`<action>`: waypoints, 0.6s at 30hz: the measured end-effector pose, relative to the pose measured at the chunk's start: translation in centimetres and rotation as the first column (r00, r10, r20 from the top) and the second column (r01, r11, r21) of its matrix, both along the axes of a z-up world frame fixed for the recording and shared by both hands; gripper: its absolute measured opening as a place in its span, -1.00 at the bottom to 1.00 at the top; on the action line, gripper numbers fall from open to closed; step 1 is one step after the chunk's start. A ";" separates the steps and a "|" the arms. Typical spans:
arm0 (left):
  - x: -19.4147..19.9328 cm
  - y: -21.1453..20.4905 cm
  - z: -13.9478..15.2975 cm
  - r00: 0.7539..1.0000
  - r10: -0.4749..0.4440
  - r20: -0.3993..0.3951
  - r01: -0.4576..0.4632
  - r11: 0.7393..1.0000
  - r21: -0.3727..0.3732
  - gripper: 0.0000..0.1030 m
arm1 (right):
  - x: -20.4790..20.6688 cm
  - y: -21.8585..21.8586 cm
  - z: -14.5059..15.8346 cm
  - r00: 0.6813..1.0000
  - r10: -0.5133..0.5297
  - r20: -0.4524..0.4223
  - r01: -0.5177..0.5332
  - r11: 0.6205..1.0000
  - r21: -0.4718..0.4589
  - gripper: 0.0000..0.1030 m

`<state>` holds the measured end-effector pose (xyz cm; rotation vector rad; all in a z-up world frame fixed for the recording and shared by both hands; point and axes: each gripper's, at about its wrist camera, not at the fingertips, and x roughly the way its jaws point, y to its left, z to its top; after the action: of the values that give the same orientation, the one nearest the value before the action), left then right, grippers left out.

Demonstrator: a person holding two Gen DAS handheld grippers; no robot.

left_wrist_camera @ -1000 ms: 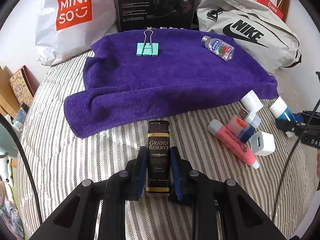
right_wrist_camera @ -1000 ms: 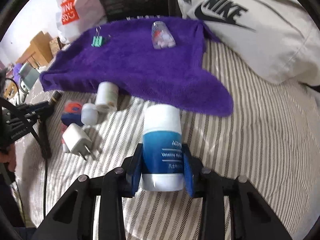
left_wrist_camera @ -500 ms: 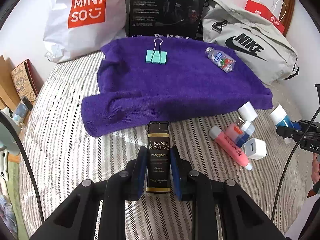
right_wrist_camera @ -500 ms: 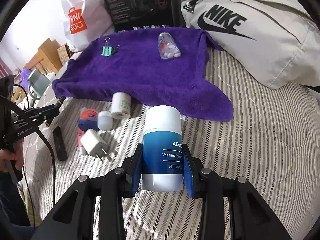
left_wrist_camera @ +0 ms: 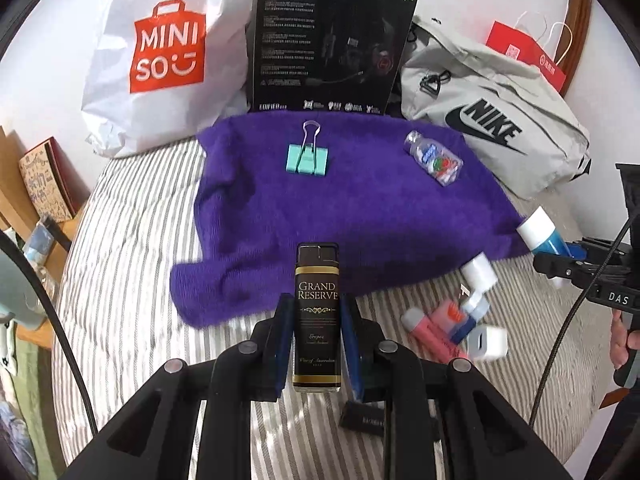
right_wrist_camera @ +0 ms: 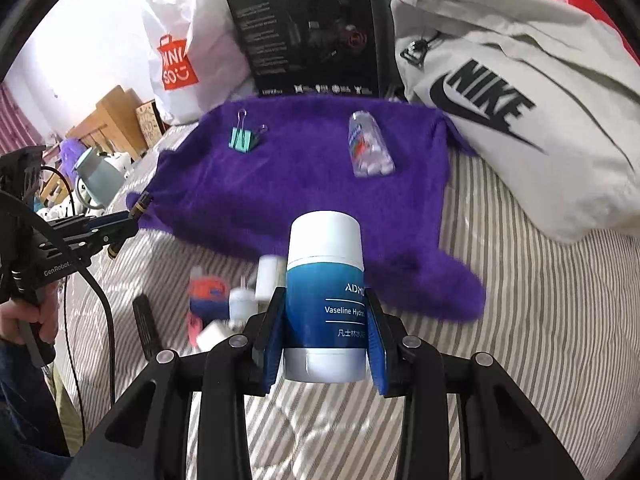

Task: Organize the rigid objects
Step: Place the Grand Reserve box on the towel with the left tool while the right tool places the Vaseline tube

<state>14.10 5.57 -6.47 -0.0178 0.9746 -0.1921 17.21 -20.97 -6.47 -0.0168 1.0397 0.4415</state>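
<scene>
We see a big fuzzy purple towel (left_wrist_camera: 360, 216) in the middle of the frame, spread on the striped bed (left_wrist_camera: 132, 280). On its upper part lie a small clear plastic bottle (left_wrist_camera: 434, 158) with white bits inside and a mint green binder clip (left_wrist_camera: 307, 157). Our right gripper (right_wrist_camera: 326, 336) squeezes a white and blue round tub (right_wrist_camera: 325, 300). Our left gripper (left_wrist_camera: 317, 332) squeezes a small dark flat bottle with gold words (left_wrist_camera: 317, 316), bottom middle.

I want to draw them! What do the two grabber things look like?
Both are black plastic frames with round silver bolts. Left gripper and right gripper have flat blue pads on their fingers. Black cables hang off them. White lettering marks the sides.
</scene>
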 end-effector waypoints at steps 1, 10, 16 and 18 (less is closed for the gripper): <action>0.4 0.0 0.2 1.000 0.000 0.002 0.000 1.000 0.003 -0.56 | 0.5 0.0 0.1 1.000 -0.002 0.002 0.002 1.000 0.001 -0.30; 4.4 0.3 0.8 1.000 0.007 0.007 -0.007 1.000 0.017 -0.56 | 5.2 -0.2 -0.4 0.999 -0.039 -0.016 0.038 0.999 -0.016 -0.30; 7.1 0.6 0.0 1.000 0.008 -0.006 -0.008 1.000 0.017 -0.56 | 8.1 0.3 -1.8 0.999 -0.038 -0.037 0.035 0.996 -0.086 -0.30; 8.1 0.6 -0.5 1.000 0.008 -0.016 -0.008 1.000 0.015 -0.56 | 8.5 0.6 -2.2 0.999 -0.030 -0.043 0.026 0.995 -0.095 -0.30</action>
<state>22.18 6.17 -6.96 -0.0093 0.9920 -0.1775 25.70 -20.40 -8.68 -0.0765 1.1026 0.3686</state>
